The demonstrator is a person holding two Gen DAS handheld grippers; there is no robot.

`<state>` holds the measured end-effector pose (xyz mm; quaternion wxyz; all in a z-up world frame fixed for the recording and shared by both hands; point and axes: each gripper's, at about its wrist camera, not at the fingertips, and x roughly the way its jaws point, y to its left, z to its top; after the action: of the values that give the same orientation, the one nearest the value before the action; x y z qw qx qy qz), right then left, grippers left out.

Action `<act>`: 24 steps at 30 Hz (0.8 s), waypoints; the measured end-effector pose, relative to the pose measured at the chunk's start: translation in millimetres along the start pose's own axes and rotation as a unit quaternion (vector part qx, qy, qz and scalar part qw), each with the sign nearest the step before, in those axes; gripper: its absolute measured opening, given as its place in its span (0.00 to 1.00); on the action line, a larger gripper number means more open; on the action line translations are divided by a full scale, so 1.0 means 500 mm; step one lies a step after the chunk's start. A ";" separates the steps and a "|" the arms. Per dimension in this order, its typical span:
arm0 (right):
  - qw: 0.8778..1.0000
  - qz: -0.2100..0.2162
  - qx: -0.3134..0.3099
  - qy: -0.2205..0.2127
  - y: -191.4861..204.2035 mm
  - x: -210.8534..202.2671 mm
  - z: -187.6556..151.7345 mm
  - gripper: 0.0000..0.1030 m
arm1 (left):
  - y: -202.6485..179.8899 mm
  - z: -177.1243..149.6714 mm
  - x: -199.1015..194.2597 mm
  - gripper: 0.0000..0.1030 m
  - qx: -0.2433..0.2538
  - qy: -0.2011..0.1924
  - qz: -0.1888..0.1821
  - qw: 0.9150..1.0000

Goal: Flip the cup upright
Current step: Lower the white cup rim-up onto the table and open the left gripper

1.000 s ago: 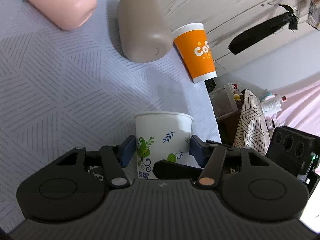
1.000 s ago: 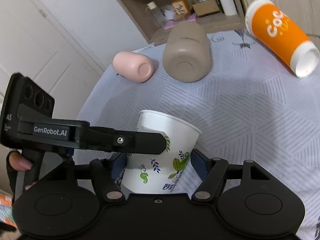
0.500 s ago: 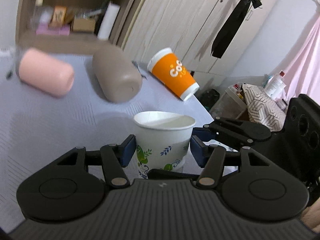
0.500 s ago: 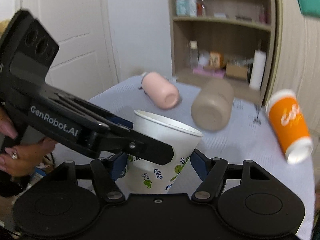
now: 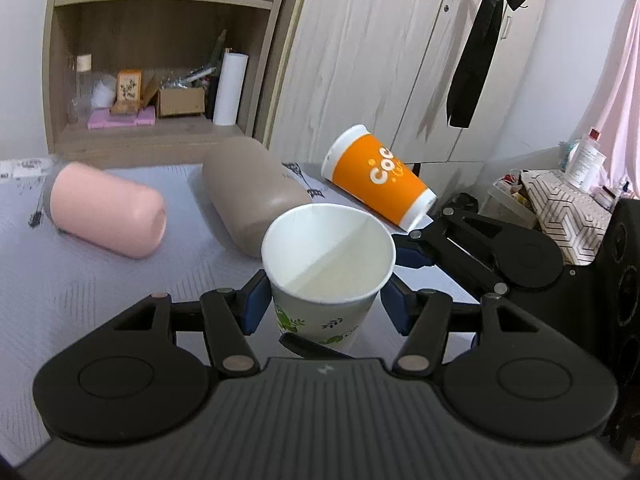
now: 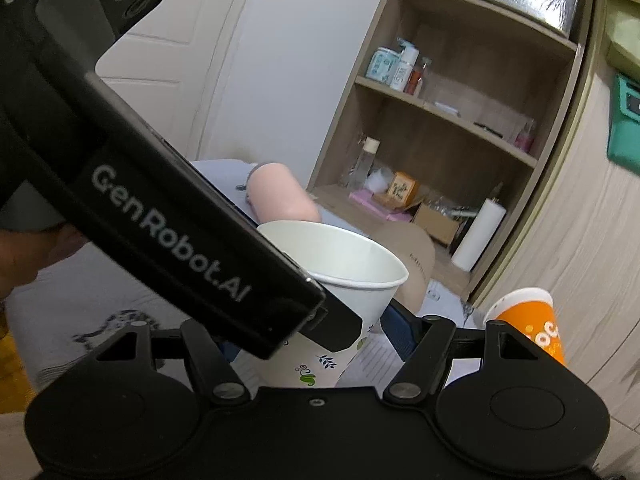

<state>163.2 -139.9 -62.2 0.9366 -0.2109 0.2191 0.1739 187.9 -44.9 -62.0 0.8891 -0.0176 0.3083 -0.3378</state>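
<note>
The left gripper [image 5: 326, 308] has its jaws set around the white paper cup [image 5: 328, 256], the blue pads at its sides; whether they press it I cannot tell. The right gripper [image 6: 308, 340] also brackets the cup [image 6: 344, 264], its left pad hidden, so its grip cannot be judged either. The cup sits mouth up between both tools, above the counter [image 5: 80, 280]. Behind the cup lie a tan bottle [image 5: 252, 196], to its left a pink bottle [image 5: 108, 220], and to its right an orange cup [image 5: 380, 180], all on their sides.
</note>
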 end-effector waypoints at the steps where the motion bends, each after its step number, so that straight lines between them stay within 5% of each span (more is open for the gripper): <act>1: 1.000 -0.003 0.006 -0.007 -0.004 0.005 0.000 0.72 | -0.001 0.004 0.005 0.57 0.007 -0.003 0.004 1.000; 17: 0.999 -0.011 0.028 0.022 -0.032 0.040 -0.013 0.72 | -0.007 0.004 0.067 0.58 0.017 0.012 0.008 1.000; 24: 0.998 -0.008 0.047 0.046 -0.033 0.024 -0.019 0.78 | -0.030 -0.001 0.055 0.76 0.023 0.010 0.030 0.999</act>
<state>177.1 -155.4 -70.3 0.9358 -0.1759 0.2687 0.1457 194.8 -73.4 -73.8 0.8959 0.0154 0.3093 -0.3185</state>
